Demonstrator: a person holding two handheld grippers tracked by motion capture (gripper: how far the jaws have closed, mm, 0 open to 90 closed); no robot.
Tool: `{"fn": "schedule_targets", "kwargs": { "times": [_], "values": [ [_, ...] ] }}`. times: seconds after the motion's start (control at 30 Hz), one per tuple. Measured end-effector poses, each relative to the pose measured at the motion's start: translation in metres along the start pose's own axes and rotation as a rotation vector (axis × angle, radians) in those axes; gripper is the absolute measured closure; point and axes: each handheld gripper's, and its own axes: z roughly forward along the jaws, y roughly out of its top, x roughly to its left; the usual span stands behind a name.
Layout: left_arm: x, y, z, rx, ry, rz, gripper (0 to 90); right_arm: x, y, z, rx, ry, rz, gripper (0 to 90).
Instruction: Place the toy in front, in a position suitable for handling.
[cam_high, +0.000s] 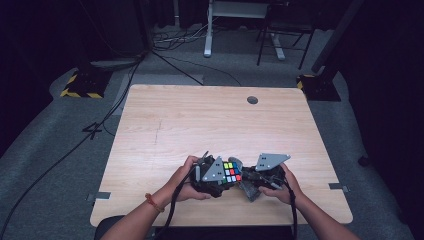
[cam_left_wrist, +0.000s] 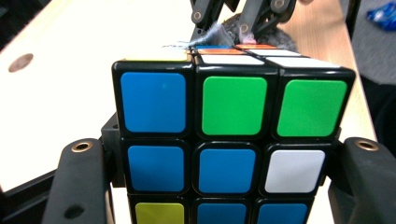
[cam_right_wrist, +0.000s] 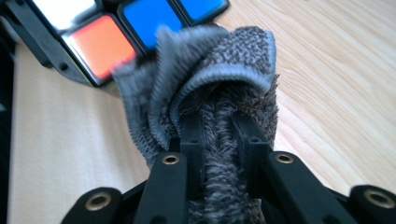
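A Rubik's cube is held near the table's front edge, clamped between the two black jaws of my left gripper. In the left gripper view the cube shows blue, green, white and yellow stickers. My right gripper is shut on a bunched grey cloth, which touches the cube's far side near an orange and a blue sticker. The left gripper view also shows the cloth and the right gripper's jaws behind the cube's top edge.
The wooden table has a round cable hole at the back right. The person's hands and forearms come in from the front edge. Cables, desk legs and stand bases sit on the grey floor behind.
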Motion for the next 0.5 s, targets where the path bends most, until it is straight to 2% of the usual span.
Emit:
{"fn": "schedule_targets", "kwargs": {
  "times": [0.07, 0.23, 0.3, 0.43, 0.5],
  "values": [
    [-0.002, -0.001, 0.002, 0.012, -0.002, 0.012, 33.2, 0.002, 0.003, -0.004, -0.046, 0.019, 0.004, 76.8],
    [-0.002, -0.002, 0.002, 0.008, -0.011, 0.017, 33.1, 0.005, 0.003, -0.008, -0.074, 0.035, 0.006, 76.9],
    [-0.001, -0.003, 0.003, 0.018, -0.009, 0.015, 33.0, 0.006, 0.003, -0.012, -0.099, 0.029, 0.004, 77.0],
    [0.0, -0.005, 0.005, 0.024, -0.018, 0.003, 32.2, 0.008, 0.006, -0.019, -0.143, 0.05, 0.013, 77.0],
    [0.001, -0.006, 0.005, 0.021, -0.023, -0.002, 32.0, 0.011, 0.008, -0.019, -0.142, 0.035, -0.004, 77.1]
  ]
}}
